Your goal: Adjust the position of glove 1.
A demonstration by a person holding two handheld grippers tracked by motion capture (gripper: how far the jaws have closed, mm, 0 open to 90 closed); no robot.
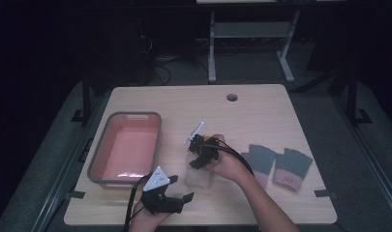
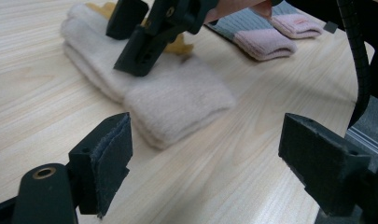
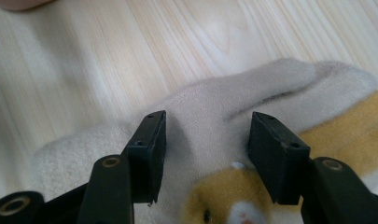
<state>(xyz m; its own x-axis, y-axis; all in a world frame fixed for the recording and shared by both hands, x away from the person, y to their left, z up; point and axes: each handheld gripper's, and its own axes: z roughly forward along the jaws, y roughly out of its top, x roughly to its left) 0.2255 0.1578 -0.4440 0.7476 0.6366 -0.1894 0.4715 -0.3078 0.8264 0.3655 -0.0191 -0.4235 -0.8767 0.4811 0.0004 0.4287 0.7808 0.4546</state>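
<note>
A folded cream fuzzy mitten pair [image 1: 199, 176] [image 2: 177, 100] [image 3: 210, 107] with a yellow-orange animal face lies on the wooden table [image 1: 251, 113], near the front centre. My right gripper [image 1: 196, 157] [image 3: 205, 144] points down at it, open, with its jaws straddling the cream fabric just above the face. From the left gripper view, the right gripper [image 2: 144, 44] hangs over the far end of the mitten. My left gripper [image 1: 181, 188] [image 2: 210, 158] is open and holds nothing; it rests low near the front edge, a short way from the mitten's near end.
A grey basin [image 1: 135, 115] with a pink inside stands at the left of the table. Two grey and pink knit gloves [image 1: 261, 162] [image 1: 293, 168] [image 2: 263, 39] lie side by side at the right. A round cable hole [image 1: 232, 97] sits at the back.
</note>
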